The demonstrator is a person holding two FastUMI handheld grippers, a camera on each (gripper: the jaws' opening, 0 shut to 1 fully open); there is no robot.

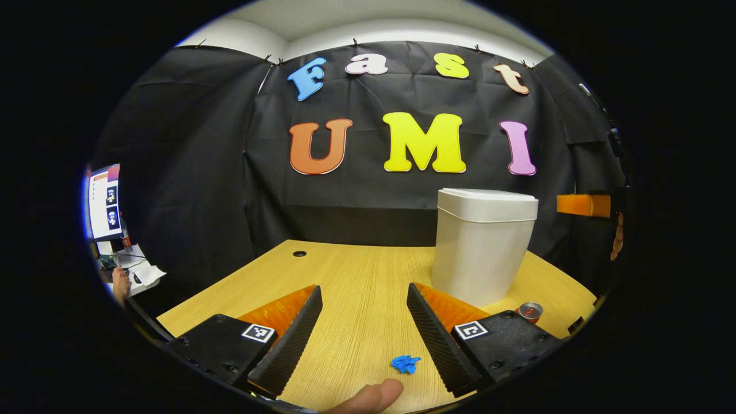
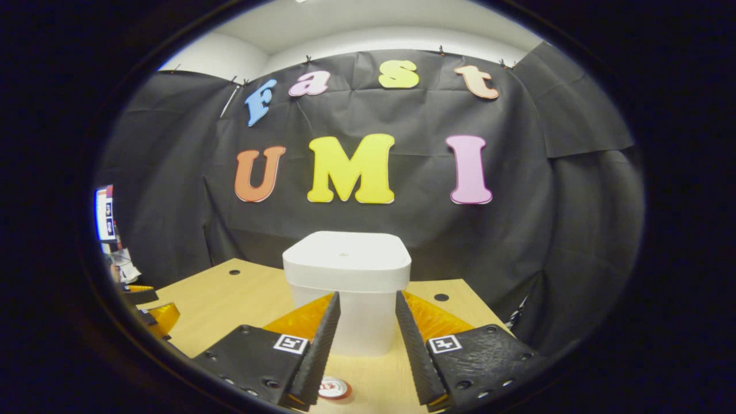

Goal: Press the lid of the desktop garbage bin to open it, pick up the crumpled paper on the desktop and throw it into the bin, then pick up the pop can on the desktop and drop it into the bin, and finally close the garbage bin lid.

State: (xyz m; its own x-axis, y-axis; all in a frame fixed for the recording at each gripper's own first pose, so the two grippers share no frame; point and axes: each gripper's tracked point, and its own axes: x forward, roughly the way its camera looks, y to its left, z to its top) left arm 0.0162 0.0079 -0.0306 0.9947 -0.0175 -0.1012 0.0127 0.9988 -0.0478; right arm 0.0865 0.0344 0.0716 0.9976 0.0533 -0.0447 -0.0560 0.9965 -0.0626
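Note:
A white bin (image 1: 482,247) with its lid (image 1: 487,205) down stands on the wooden desk (image 1: 345,276), to the right of my left gripper (image 1: 363,299), which is open and holds nothing. A small blue crumpled paper (image 1: 405,364) lies on the desk between and below the left fingers. The pop can (image 1: 530,311) stands by the bin's base at the right. In the right gripper view the bin (image 2: 351,287) is straight ahead with its lid (image 2: 348,256) closed; my right gripper (image 2: 367,307) is open above the desk, and the can's top (image 2: 333,388) shows below its left finger.
A fingertip (image 1: 371,398) shows at the bottom edge of the left gripper view. A screen (image 1: 104,201) and papers sit off the desk's left side. The desk has round cable holes (image 1: 299,253). The other gripper shows at the far right (image 1: 583,205).

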